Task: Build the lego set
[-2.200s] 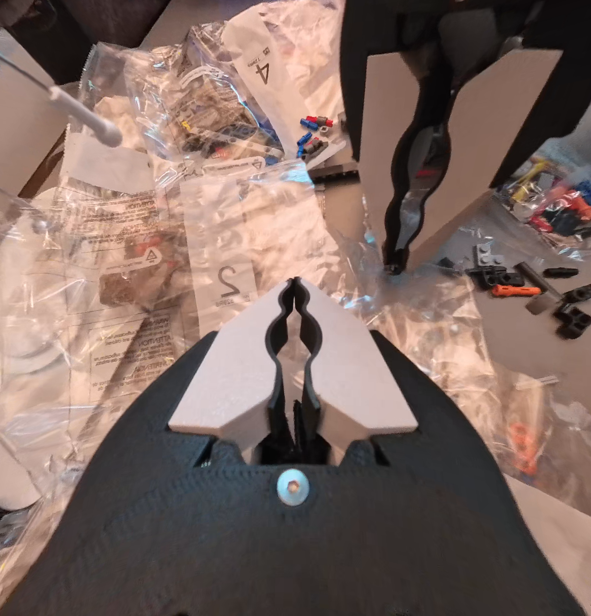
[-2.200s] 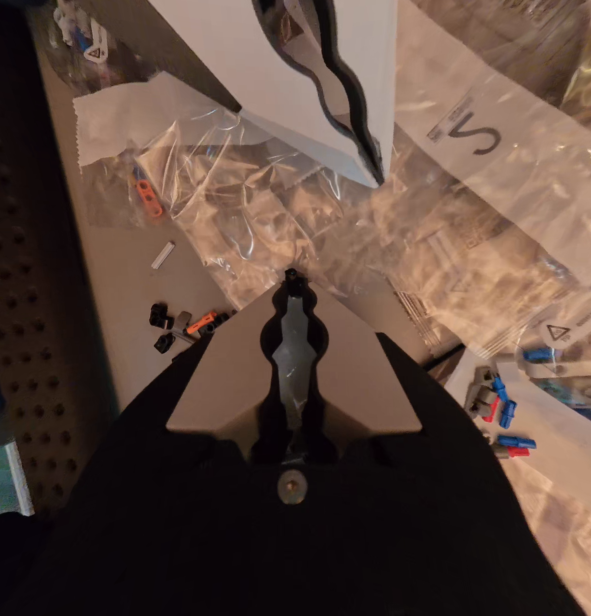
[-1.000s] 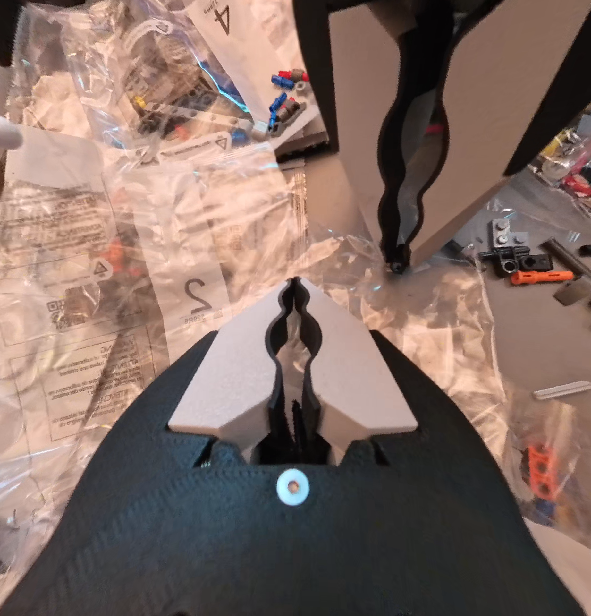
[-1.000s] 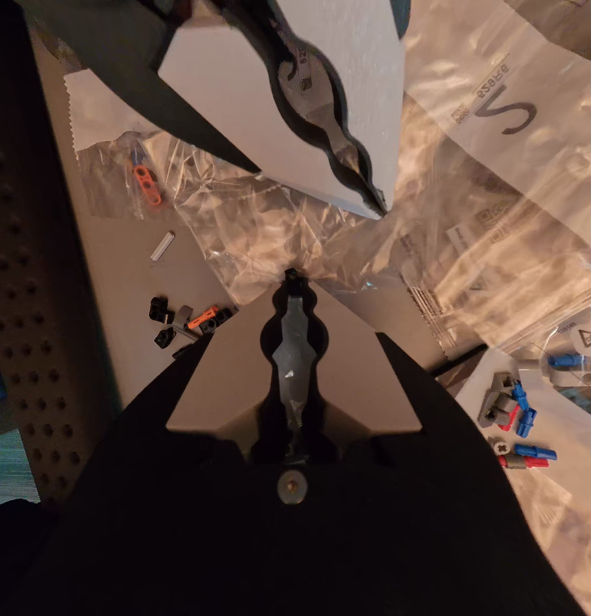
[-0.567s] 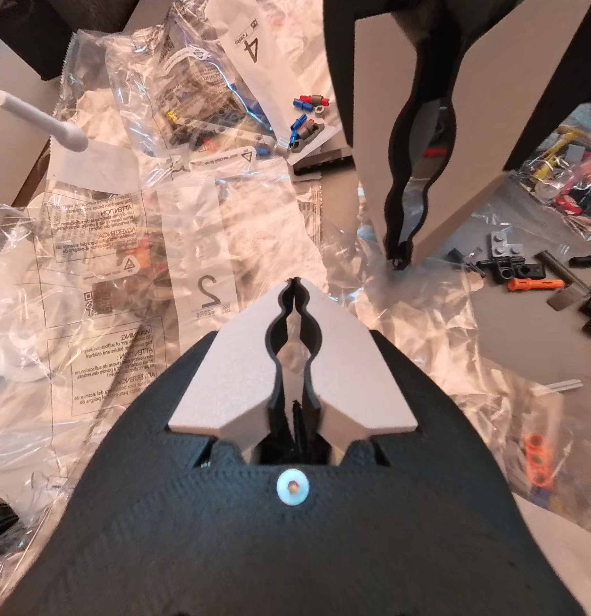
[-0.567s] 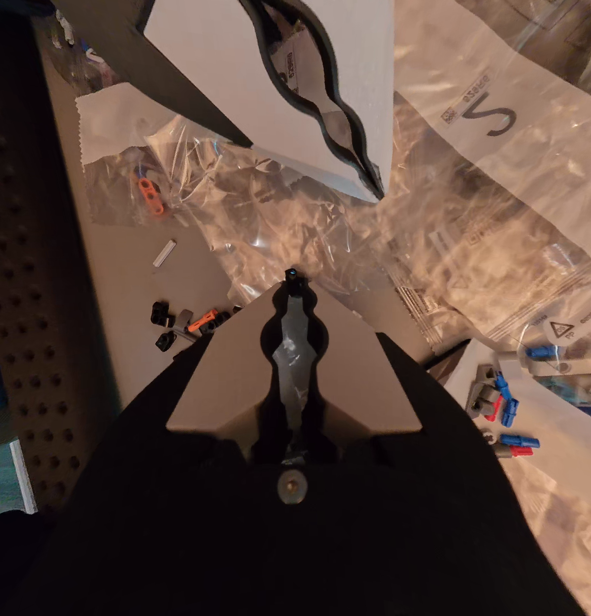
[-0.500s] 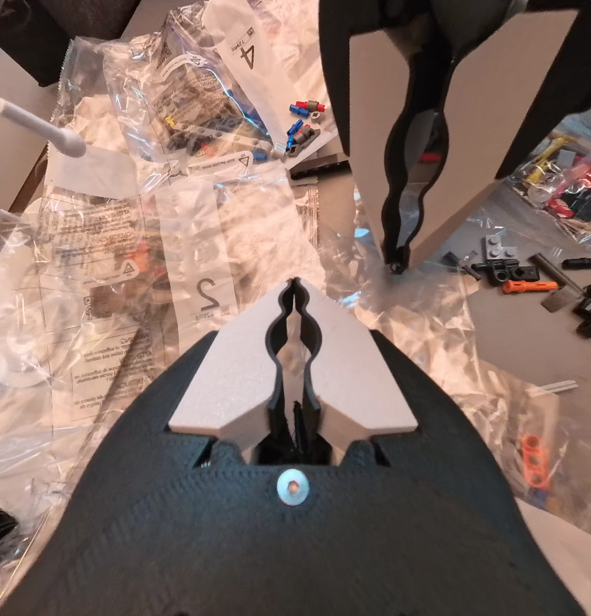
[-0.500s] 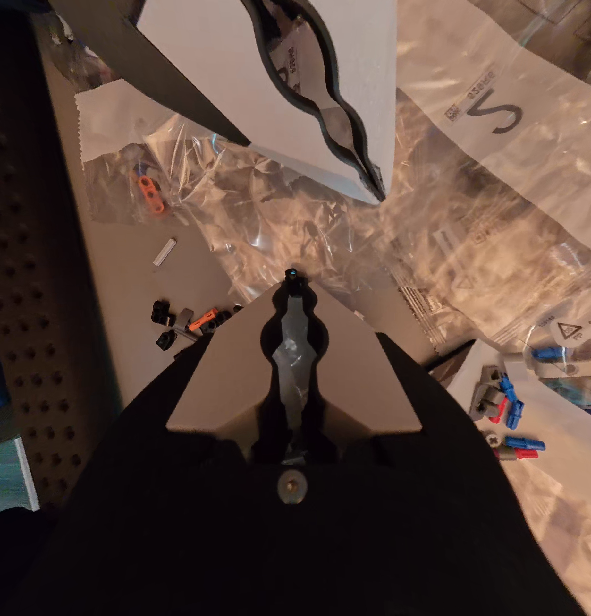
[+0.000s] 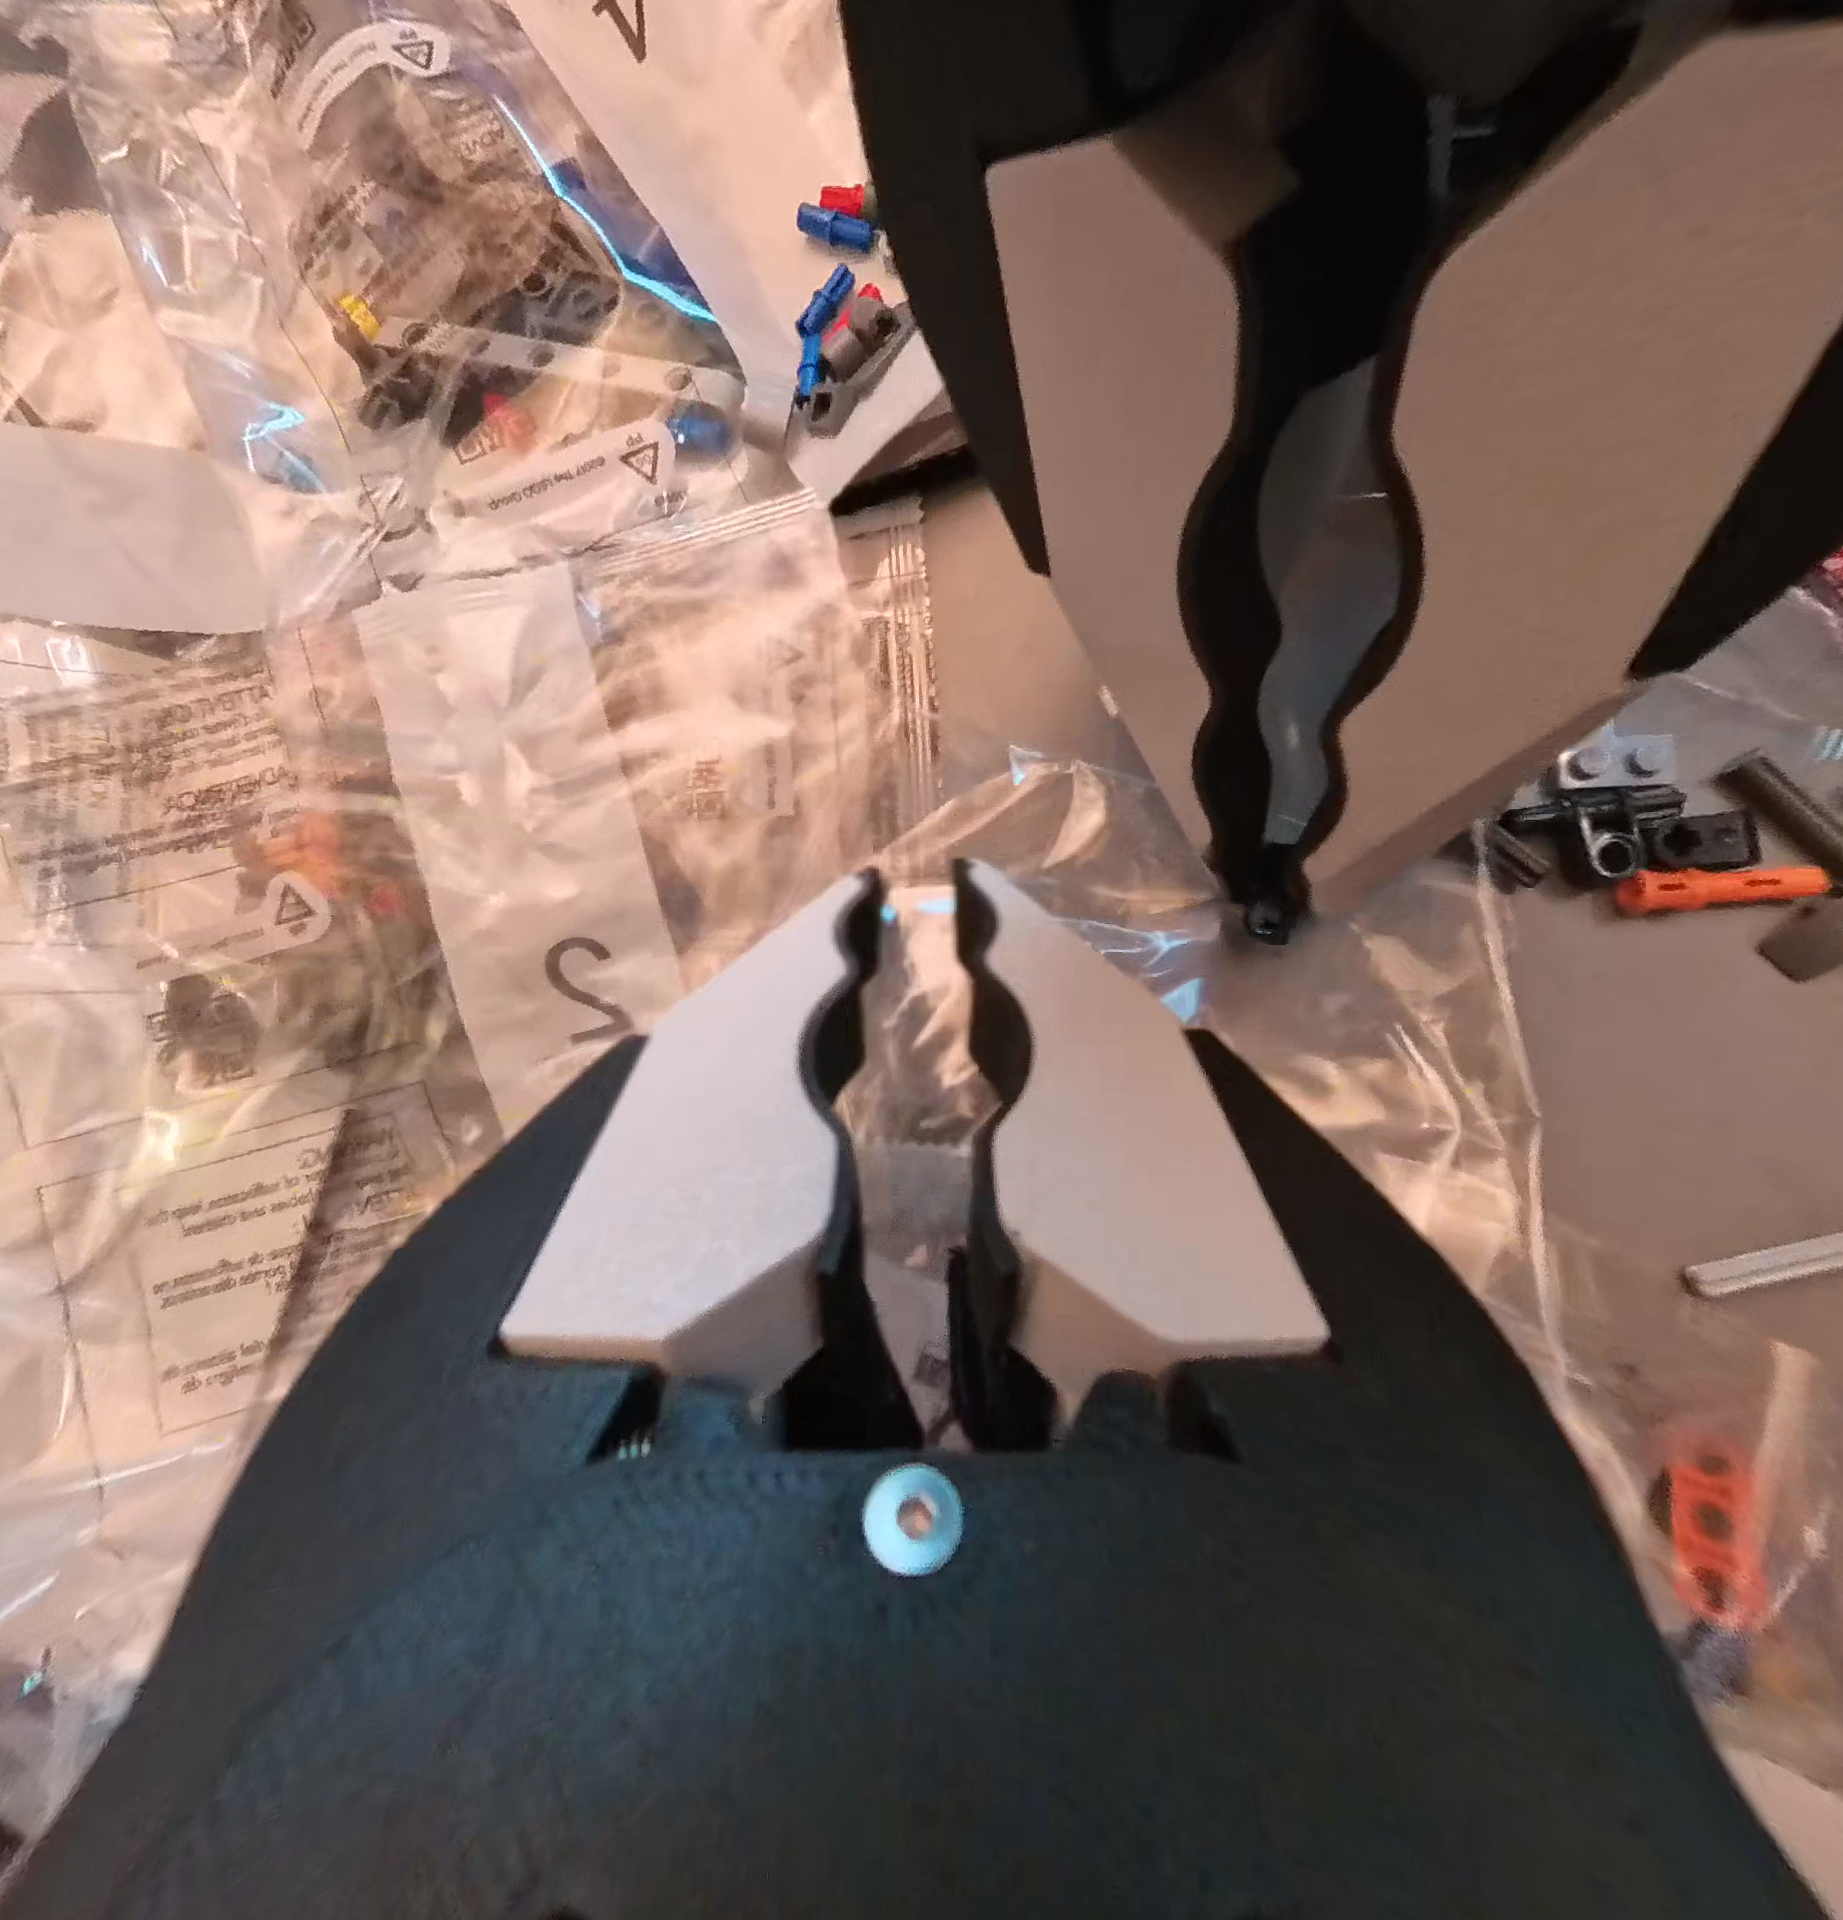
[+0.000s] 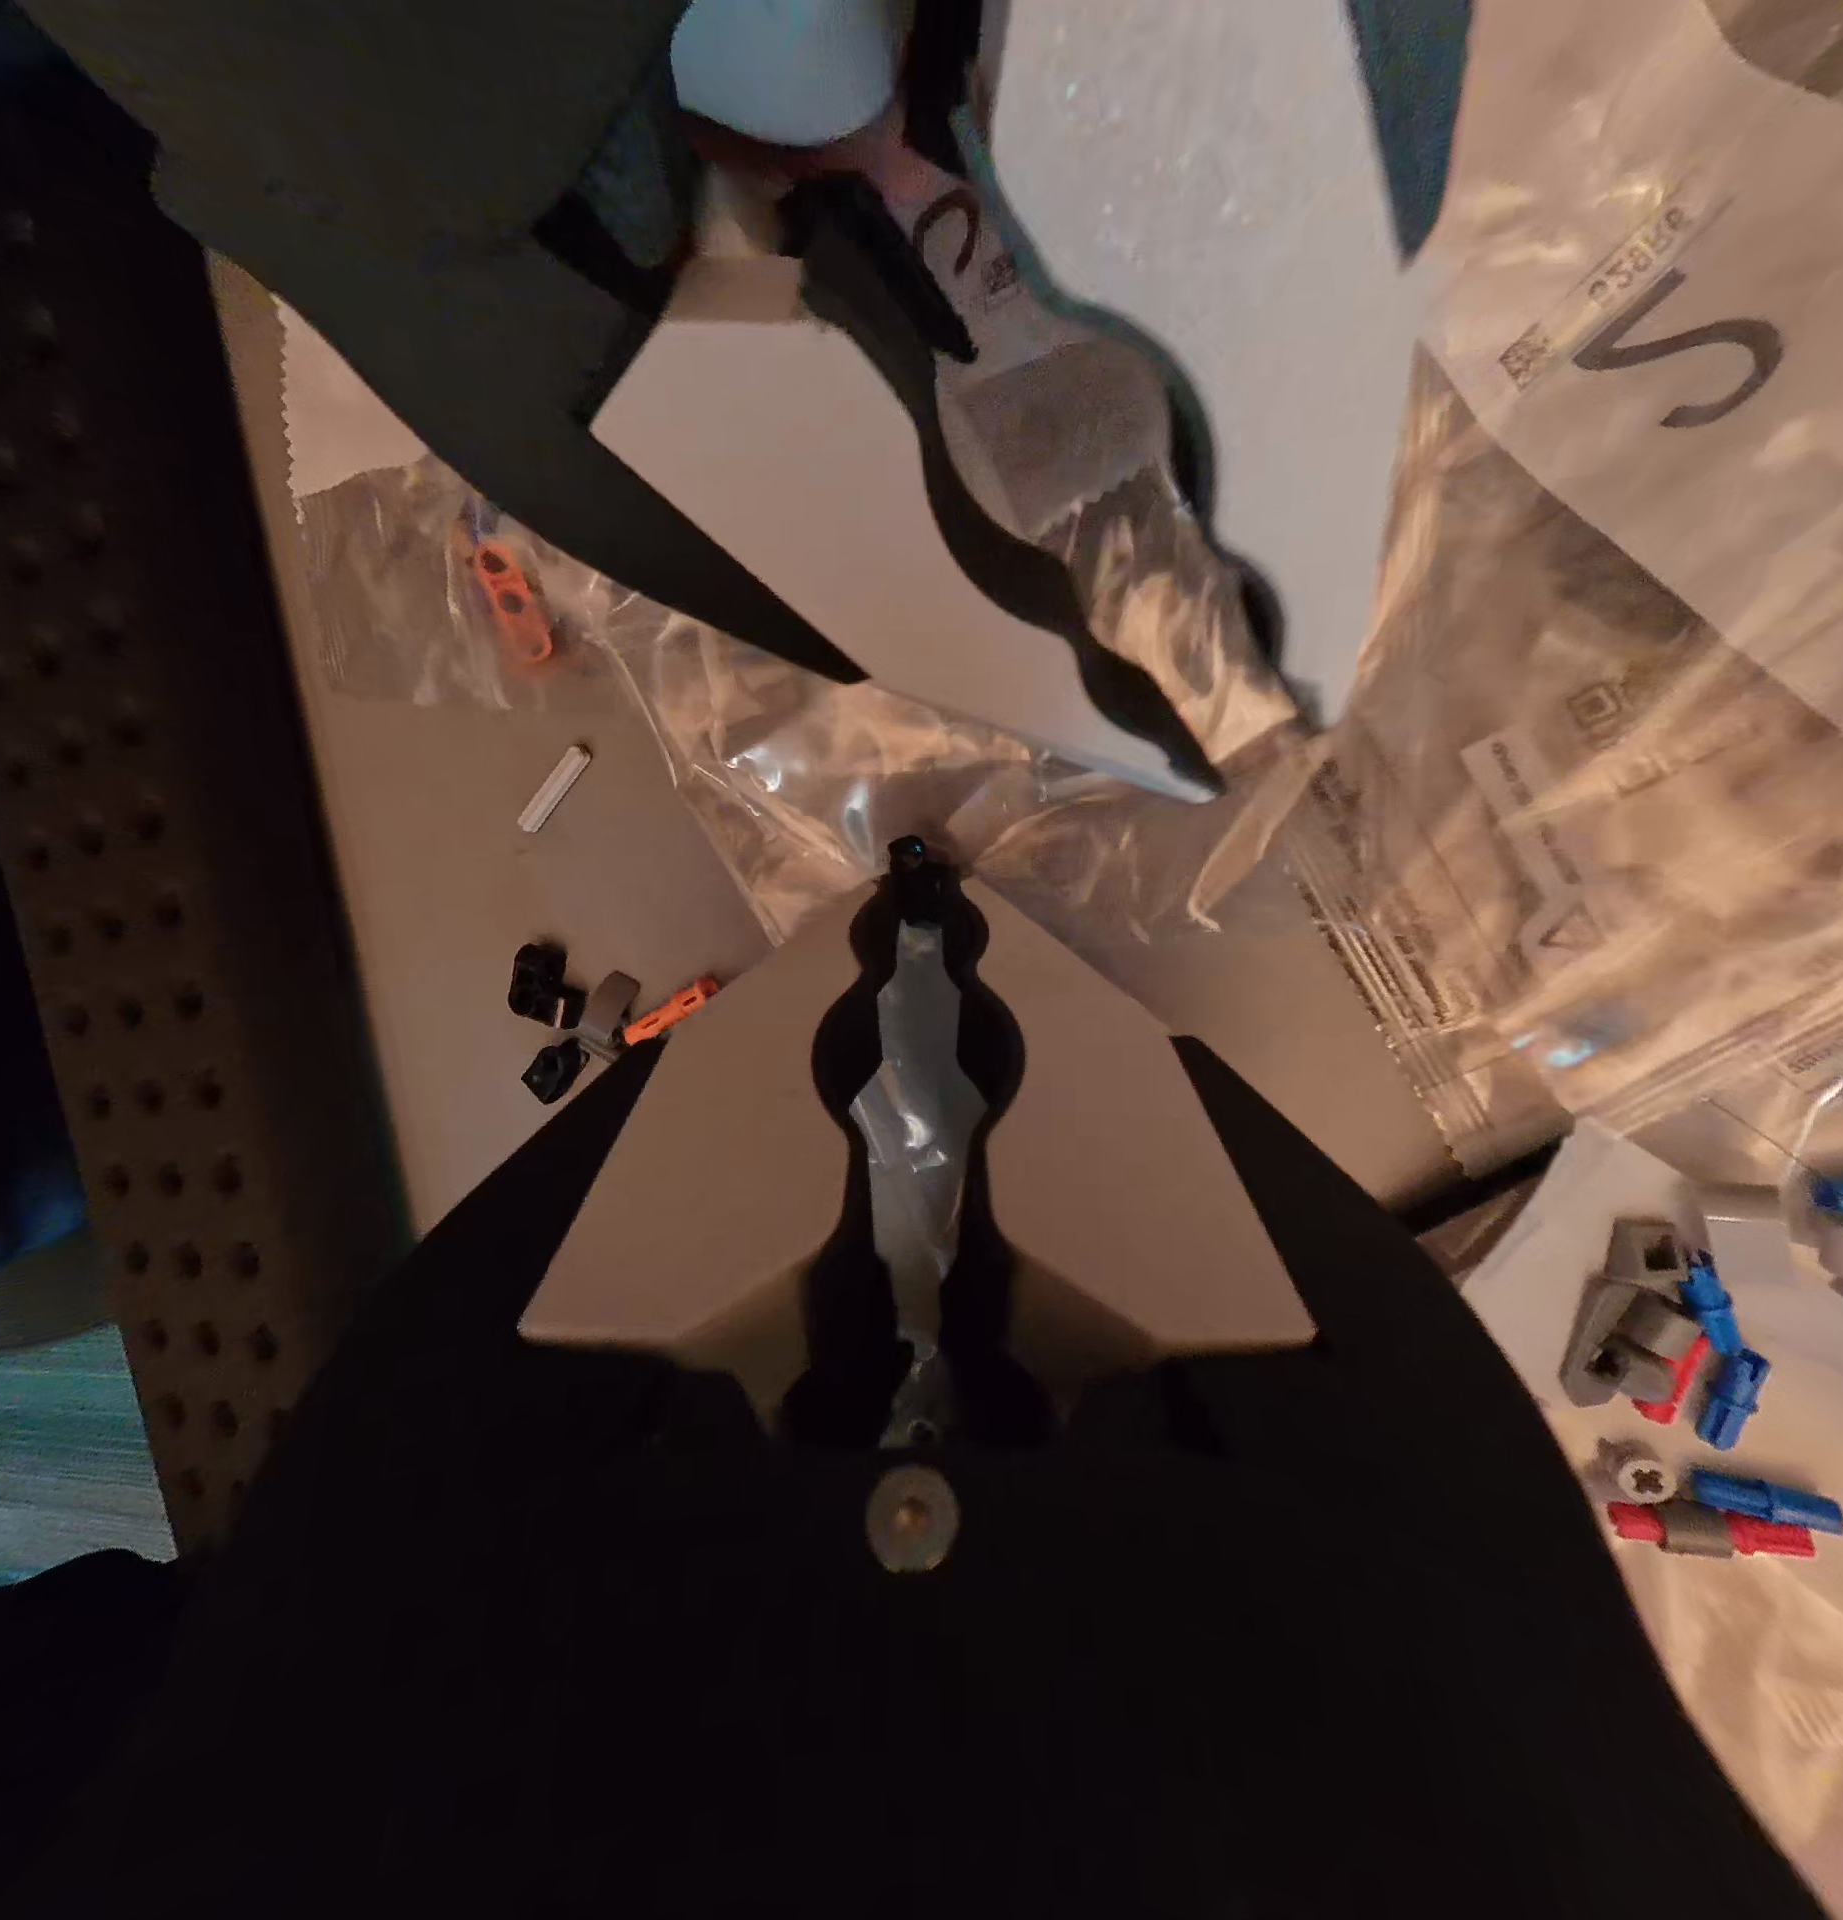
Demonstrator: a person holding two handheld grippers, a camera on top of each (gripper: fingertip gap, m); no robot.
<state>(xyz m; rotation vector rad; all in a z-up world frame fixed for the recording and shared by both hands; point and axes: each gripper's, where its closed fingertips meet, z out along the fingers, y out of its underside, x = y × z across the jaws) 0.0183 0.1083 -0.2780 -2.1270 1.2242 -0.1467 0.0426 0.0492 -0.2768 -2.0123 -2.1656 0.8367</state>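
Left wrist view
Left gripper (image 9: pixel 915 883): its two grey fingers stood apart with a clear gap between the tips, nothing between them; it hung over crumpled clear bags.
Numbered bag (image 9: pixel 543 831): lay flat just left of the fingertips, mostly see-through, with printed panels.
Bag of parts (image 9: pixel 460 281): farther back on the left, with dark, yellow and blue pieces inside.
Right gripper (image 9: pixel 1268 894): came down from the top right, tips clenched on a small black pin (image 9: pixel 1266 916) that touched the plastic.
Loose pieces (image 9: pixel 1665 852): black, grey and one orange part lay on the bare table (image 9: pixel 1623 1101) to the right, near the right gripper.
Grey bar (image 9: pixel 1779 1262): alone on the table, nearer the camera.

Right wrist view
Right gripper (image 10: pixel 909 868): fingers pressed together, the black pin (image 10: pixel 906 854) poking out at the tips.
Left gripper (image 10: pixel 1249 758): reached in from the top, fingers spread, tips on the clear plastic.
Blue, red and grey pins (image 10: pixel 1686 1382): clustered at the right on white paper.
Orange beam (image 10: pixel 512 603): inside a small bag at the upper left.
Black and orange pieces (image 10: pixel 595 1023): on the table, left of the fingers.
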